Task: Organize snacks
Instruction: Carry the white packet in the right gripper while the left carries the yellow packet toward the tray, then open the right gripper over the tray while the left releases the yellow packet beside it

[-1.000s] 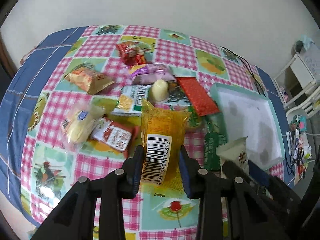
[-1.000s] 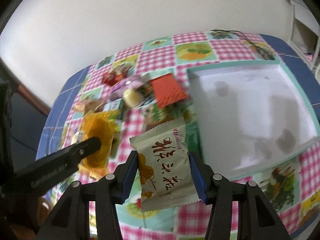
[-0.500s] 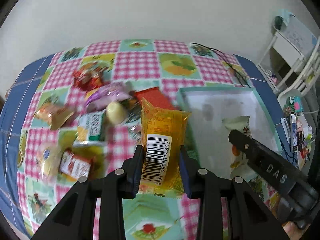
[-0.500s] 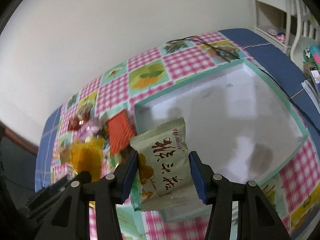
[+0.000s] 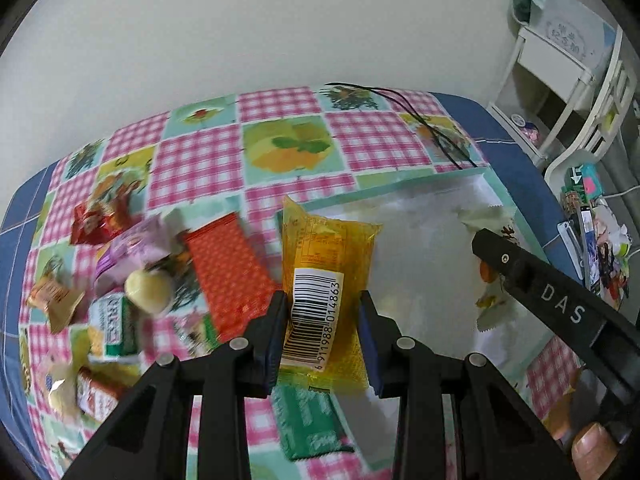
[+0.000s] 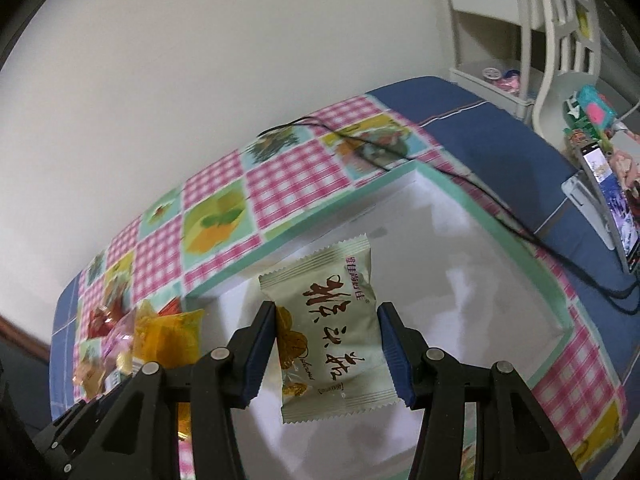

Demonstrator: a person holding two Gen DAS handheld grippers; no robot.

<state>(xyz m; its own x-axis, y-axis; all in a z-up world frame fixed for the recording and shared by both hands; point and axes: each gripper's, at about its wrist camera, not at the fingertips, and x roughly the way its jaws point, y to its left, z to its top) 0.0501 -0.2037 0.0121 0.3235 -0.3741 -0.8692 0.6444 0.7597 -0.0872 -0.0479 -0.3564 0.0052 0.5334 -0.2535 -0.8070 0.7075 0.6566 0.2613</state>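
Observation:
My left gripper is shut on a yellow snack packet with a barcode and holds it above the left edge of the white tray with a green rim. My right gripper is shut on a pale green snack packet with brown characters, held over the tray's white floor. The right gripper's arm and its packet show at the right of the left wrist view. The yellow packet also shows in the right wrist view.
Loose snacks lie left of the tray: a red-orange packet, a purple packet, a round cream sweet, a green packet. A black cable runs by the tray's far corner. White shelves stand beyond the table.
Both grippers moved right from over the snack pile toward the tray, each carrying its packet. The right gripper's packet is now over the tray interior; the left one's is at its left edge.

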